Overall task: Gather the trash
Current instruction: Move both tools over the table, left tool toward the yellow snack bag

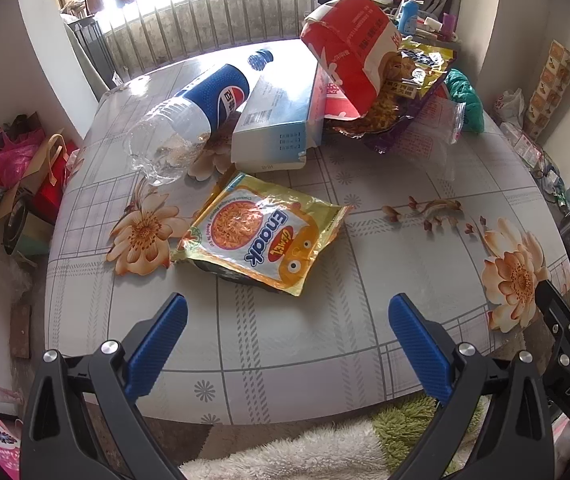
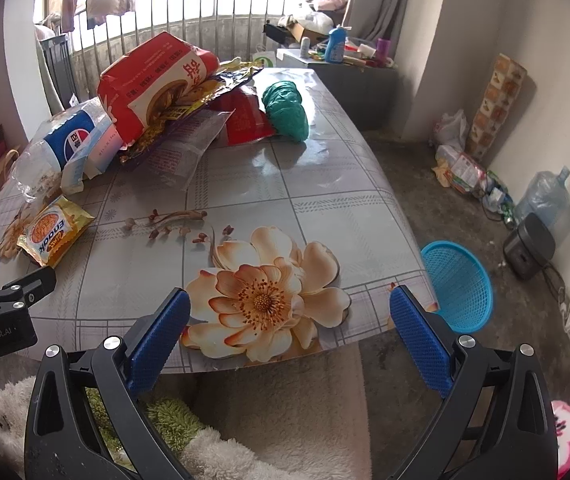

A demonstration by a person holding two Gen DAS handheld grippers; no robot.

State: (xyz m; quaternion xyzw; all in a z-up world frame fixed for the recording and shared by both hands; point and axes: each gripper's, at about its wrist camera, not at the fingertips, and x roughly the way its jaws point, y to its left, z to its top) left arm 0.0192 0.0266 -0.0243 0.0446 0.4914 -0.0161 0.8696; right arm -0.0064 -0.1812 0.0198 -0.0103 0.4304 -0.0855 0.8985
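A yellow Enaak snack packet [image 1: 263, 236] lies flat on the flowered table [image 1: 385, 272], just ahead of my open, empty left gripper [image 1: 287, 312]. Behind it lie an empty Pepsi bottle [image 1: 201, 108], a white-and-blue box [image 1: 281, 120], a red-and-white bag [image 1: 349, 48] over crumpled wrappers [image 1: 401, 104], and a green plastic bag [image 1: 465, 100]. My right gripper [image 2: 289, 312] is open and empty over the table's near right corner. In its view the packet [image 2: 55, 232] is far left, the pile [image 2: 157, 92] at the back, and a blue mesh basket [image 2: 459, 284] stands on the floor to the right.
The other gripper shows at each view's edge [image 1: 565, 344] [image 2: 1, 308]. Bags and boxes [image 1: 21, 184] sit on the floor left of the table. A water jug [image 2: 545, 200], a black appliance [image 2: 529, 246] and litter [image 2: 465, 168] line the right wall. A fluffy rug [image 2: 285, 420] lies below.
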